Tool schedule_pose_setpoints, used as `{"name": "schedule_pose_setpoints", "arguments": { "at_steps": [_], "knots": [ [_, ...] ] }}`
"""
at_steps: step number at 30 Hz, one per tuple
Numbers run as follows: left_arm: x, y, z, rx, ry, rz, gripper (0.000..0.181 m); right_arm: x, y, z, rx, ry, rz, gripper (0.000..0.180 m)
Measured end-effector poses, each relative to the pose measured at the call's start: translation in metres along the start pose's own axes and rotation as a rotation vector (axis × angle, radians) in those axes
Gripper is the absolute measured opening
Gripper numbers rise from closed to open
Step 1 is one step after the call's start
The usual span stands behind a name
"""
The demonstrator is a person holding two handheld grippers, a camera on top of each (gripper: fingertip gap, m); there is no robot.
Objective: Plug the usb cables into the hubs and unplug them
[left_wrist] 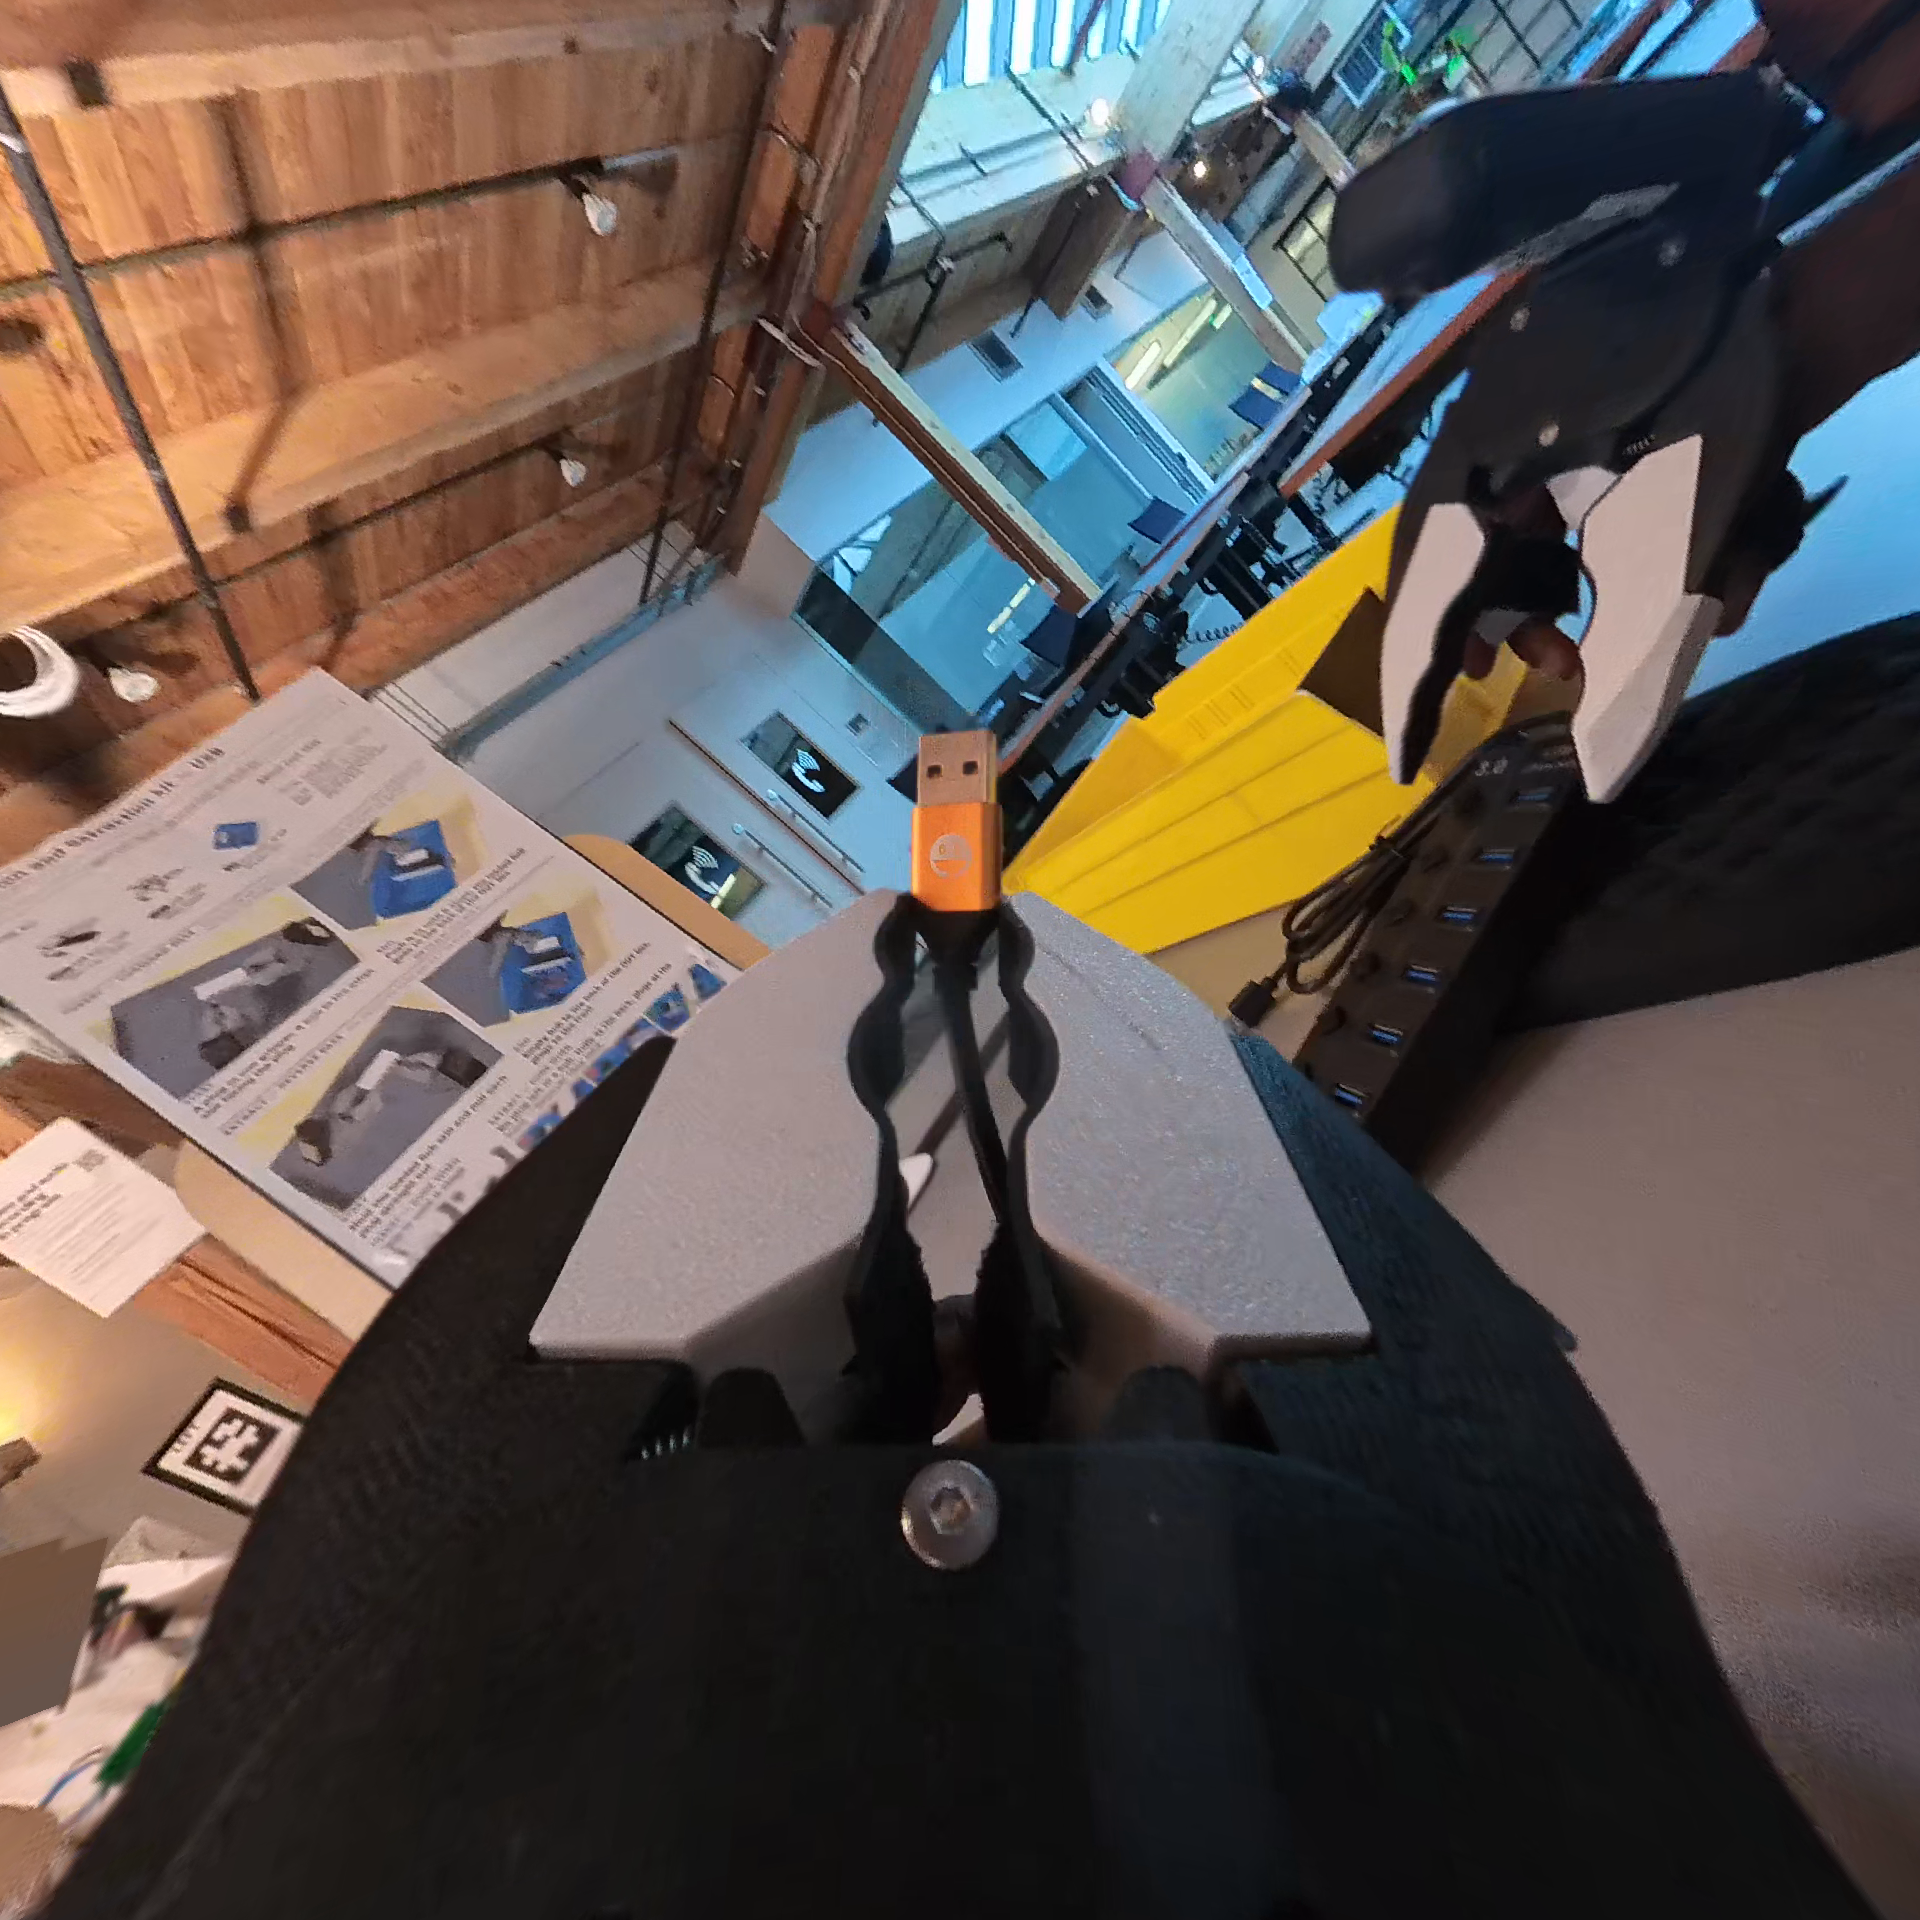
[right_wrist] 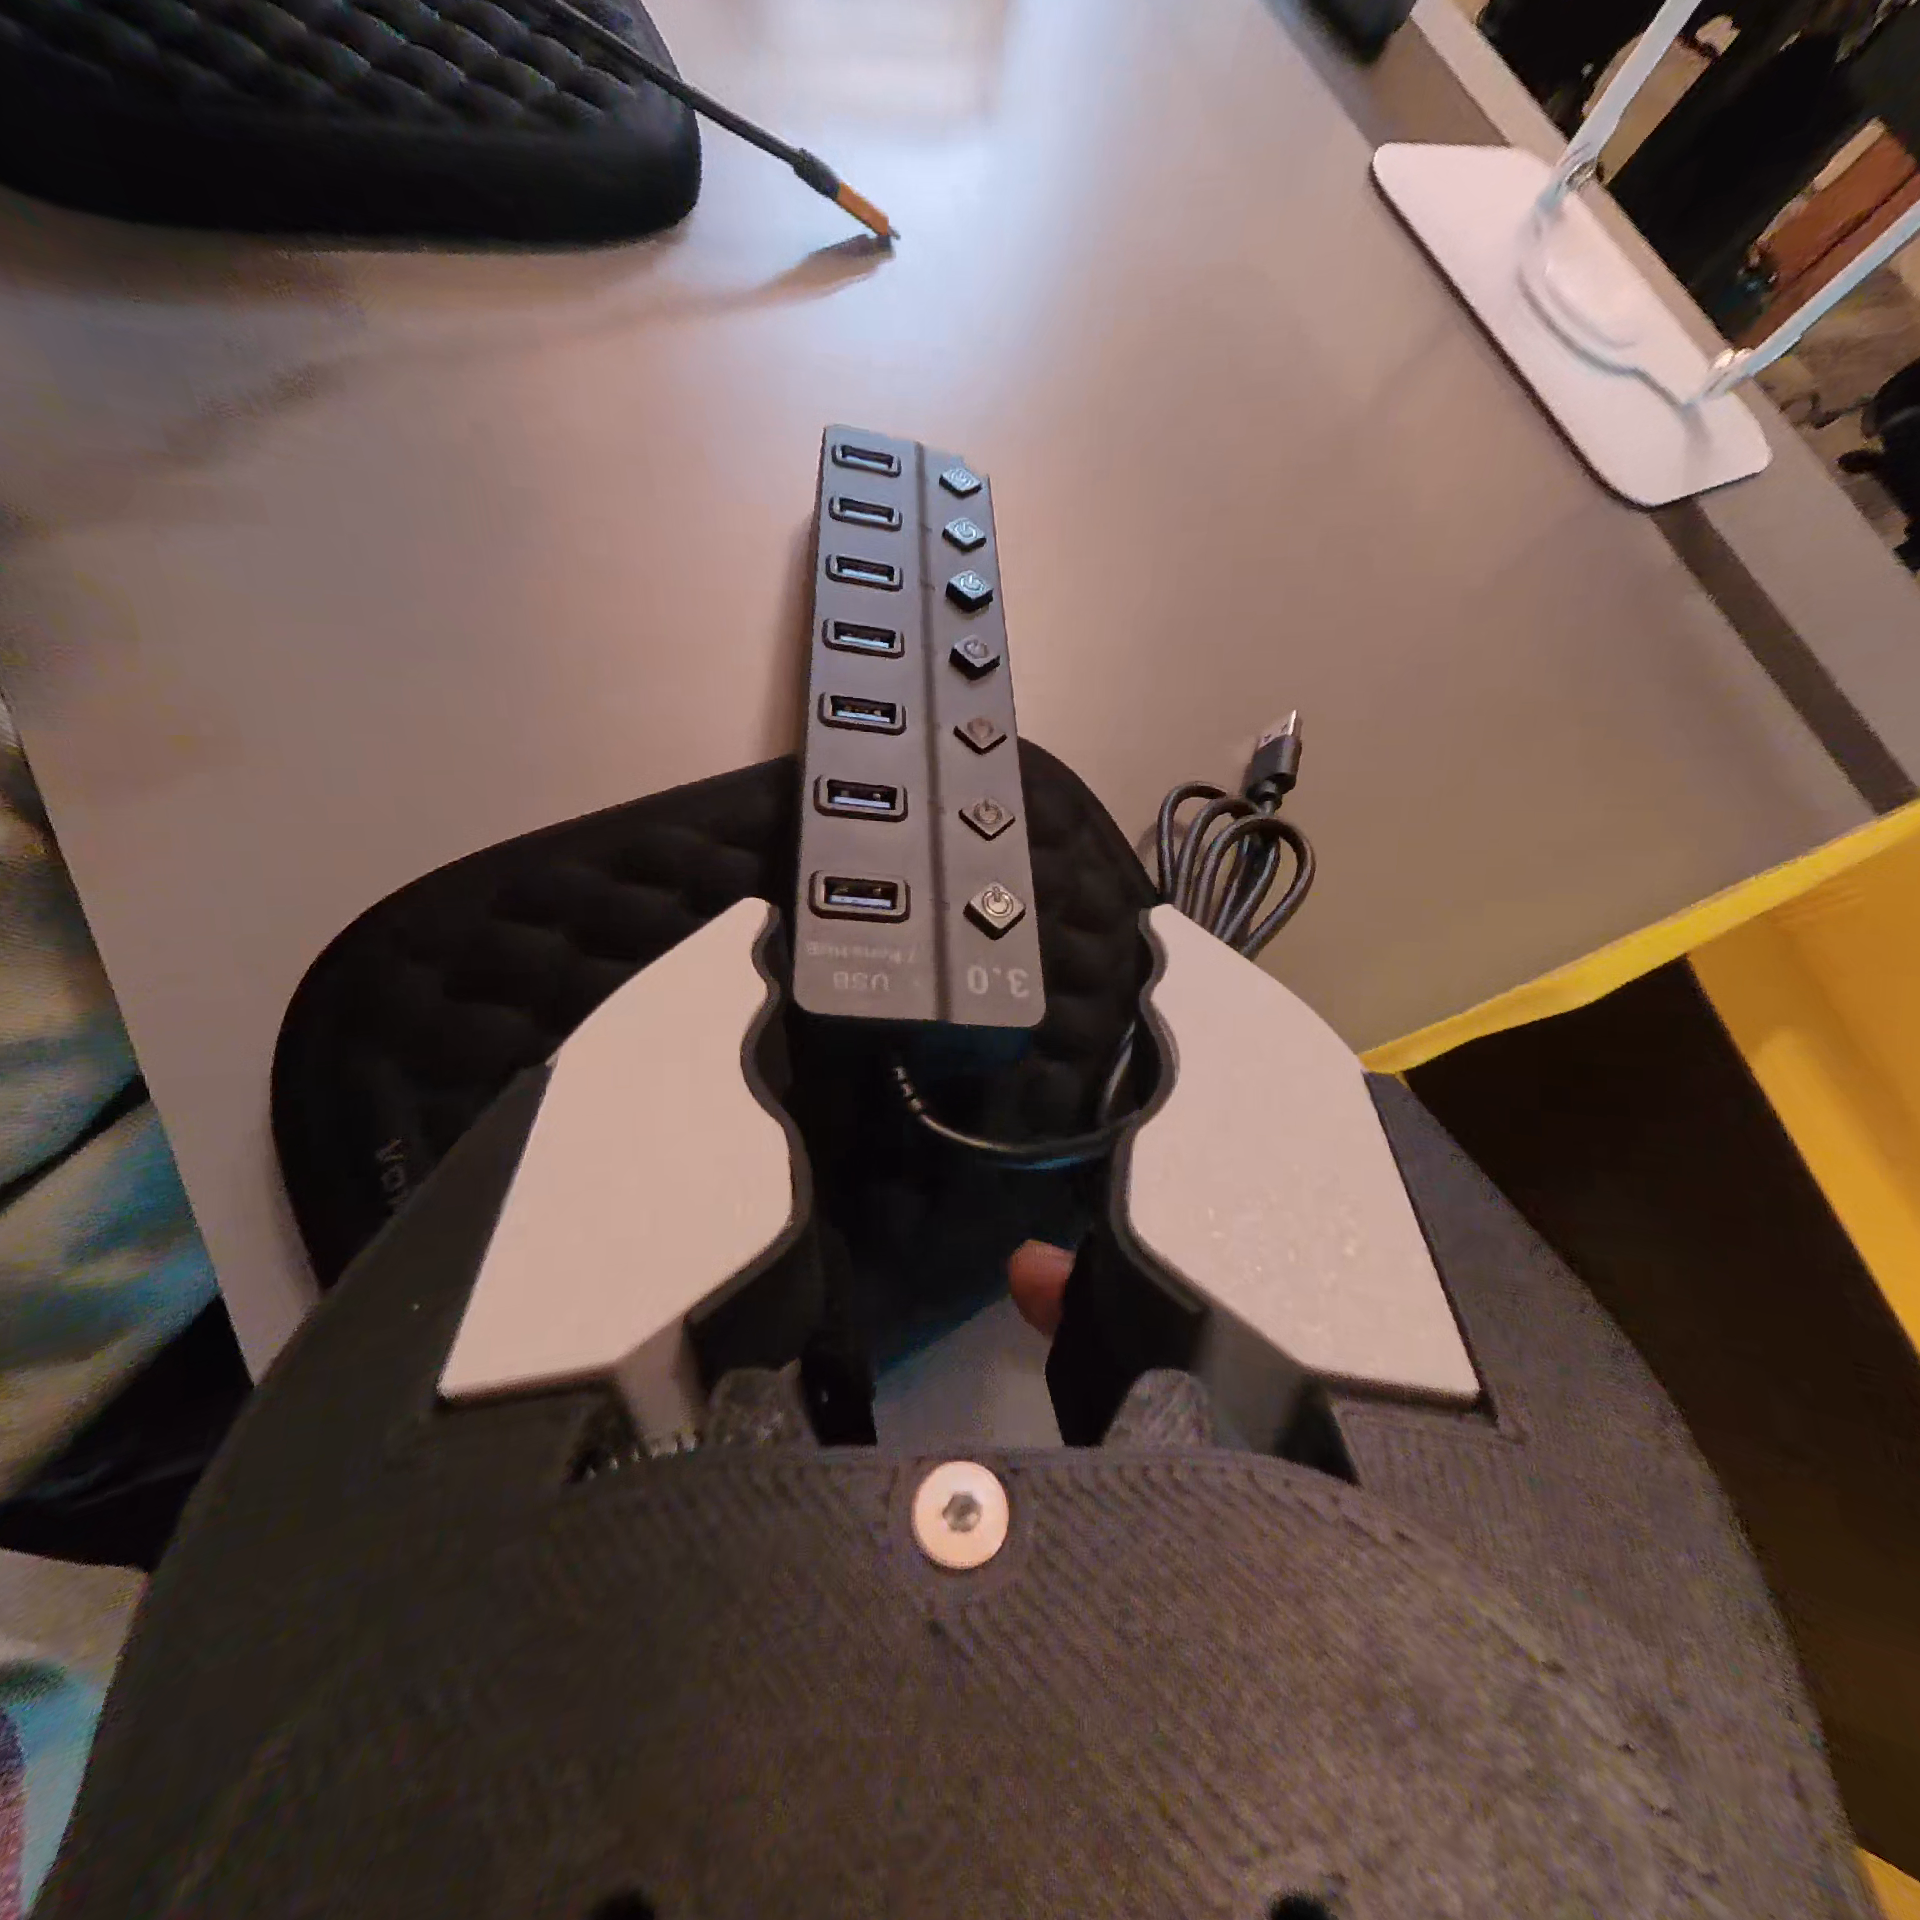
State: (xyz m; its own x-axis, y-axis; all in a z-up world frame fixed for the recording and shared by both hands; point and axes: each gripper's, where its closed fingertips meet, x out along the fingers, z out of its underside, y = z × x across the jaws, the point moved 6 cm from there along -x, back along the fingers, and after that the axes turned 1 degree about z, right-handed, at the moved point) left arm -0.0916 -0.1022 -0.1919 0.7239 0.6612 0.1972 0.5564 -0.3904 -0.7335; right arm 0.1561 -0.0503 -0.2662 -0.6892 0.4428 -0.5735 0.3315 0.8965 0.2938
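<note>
The left gripper (left_wrist: 956, 914) is closed on an orange USB plug (left_wrist: 956, 831), its metal tip pointing up and clear of the hub (right_wrist: 914, 727). The black hub lies on the grey worktop (right_wrist: 1195, 416), near end propped on a black pad (right_wrist: 499, 935) — all seven ports empty. The right gripper (right_wrist: 956, 966) hangs open, straddling that near end. Right of the hub sits its coiled cable (right_wrist: 1236, 862); beyond that, a yellow bin (right_wrist: 1766, 956).

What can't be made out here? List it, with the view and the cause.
- Left wrist view: the orange USB plug's cable end, hidden behind the left gripper fingers.
- Left wrist view: the USB hub's near end, behind the same gripper.
- Right wrist view: the hub's underside, facing away.
</note>
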Motion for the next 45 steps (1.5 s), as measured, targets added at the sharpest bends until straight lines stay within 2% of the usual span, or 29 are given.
{"name": "schedule_pose_setpoints", "arguments": {
  "at_steps": [6,9,11,14,17,21,24,26,33,36,45],
  "knots": [
    [0.016,0.020,0.011,-0.025,-0.180,0.176,0.015,0.012,-0.002,0.012,0.015,-0.074,-0.039,0.070],
    [0.023,0.035,0.017,0.005,-0.248,0.271,0.015,0.019,-0.005,0.011,0.020,-0.017,-0.096,0.057],
    [0.026,0.044,0.021,0.012,-0.270,0.341,0.015,0.022,-0.004,0.011,-0.001,0.021,-0.093,0.057],
    [0.028,0.048,0.025,0.092,-0.335,0.447,0.015,0.012,-0.001,-0.008,-0.104,0.031,-0.038,0.056],
    [0.031,0.044,0.021,0.225,-0.414,0.512,0.015,-0.006,-0.001,-0.041,-0.284,-0.071,0.030,0.055],
    [0.040,0.044,0.011,0.323,-0.486,0.454,0.015,-0.011,-0.010,-0.076,-0.512,-0.192,0.179,0.055],
    [0.043,0.044,0.010,0.402,-0.599,0.360,0.015,-0.001,-0.021,-0.082,-0.724,-0.259,0.303,0.054],
    [0.044,0.047,0.010,0.426,-0.627,0.355,0.015,0.008,-0.028,-0.082,-0.794,-0.241,0.301,0.054],
    [0.050,0.057,0.010,0.656,-0.634,0.339,0.015,0.023,-0.035,-0.087,-0.786,-0.135,0.232,0.055],
    [0.048,0.064,0.010,0.630,-0.651,0.398,0.015,0.032,-0.038,-0.087,-0.753,-0.114,0.213,0.055],
    [0.039,0.067,0.007,0.718,-0.726,0.419,0.015,0.039,-0.042,-0.092,-0.691,-0.072,0.184,0.055]
  ]
}}
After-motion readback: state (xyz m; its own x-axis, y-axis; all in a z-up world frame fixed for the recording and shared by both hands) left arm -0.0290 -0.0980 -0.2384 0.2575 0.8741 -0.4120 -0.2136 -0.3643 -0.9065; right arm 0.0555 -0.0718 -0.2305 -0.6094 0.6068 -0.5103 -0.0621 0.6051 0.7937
